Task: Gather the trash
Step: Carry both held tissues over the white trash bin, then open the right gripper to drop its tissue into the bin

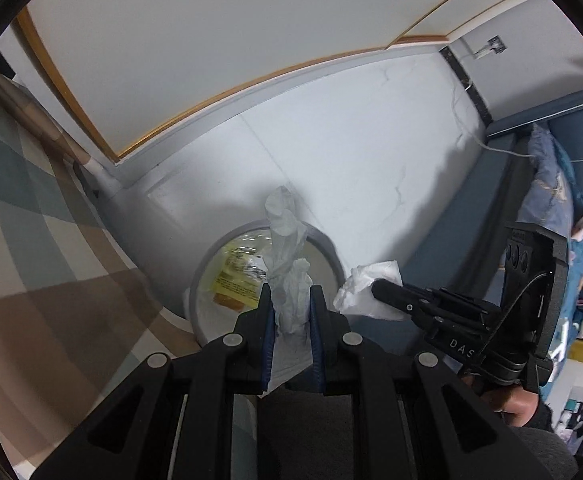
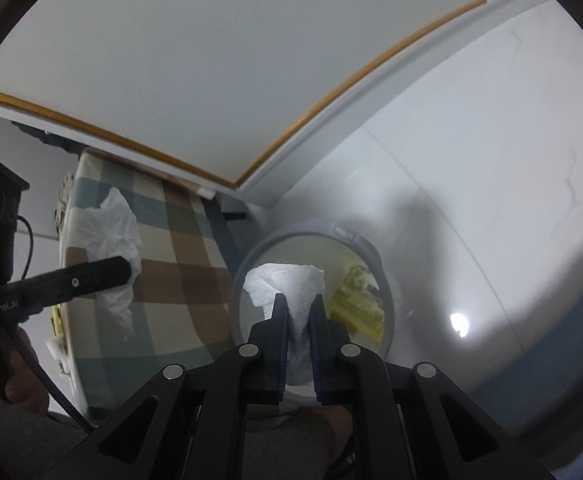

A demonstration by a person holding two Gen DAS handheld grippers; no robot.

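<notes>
Two crumpled white tissues are held over a round grey bin [image 1: 327, 252], one in each gripper. The left gripper [image 1: 291, 300] has its blue-padded fingers [image 1: 268, 320] pinched narrow on a long twisted tissue [image 1: 287, 264], which sticks up past the fingertips and trails back between the pads. In the left wrist view this tissue hangs above the bin's open mouth. The right gripper [image 2: 298, 312] grips a broader wad of tissue [image 2: 287, 280] the same way, jaws nearly together with the paper between the pads, and in its own view that wad sits right over the bin opening. No earlier view is given, so only the hold itself can be told.

Inside the bin lies a yellow printed wrapper [image 2: 359, 300] (its text is too blurred to read) against a clear liner. The bin stands on a pale tiled floor [image 1: 371, 160], just beside a table covered in a checked cloth [image 2: 171, 248] of brown, teal and cream. From the left wrist view the right gripper shows at the right edge, a hand [image 1: 507, 400] around its handle, with blue patterned bedding [image 1: 551, 176] behind it.
</notes>
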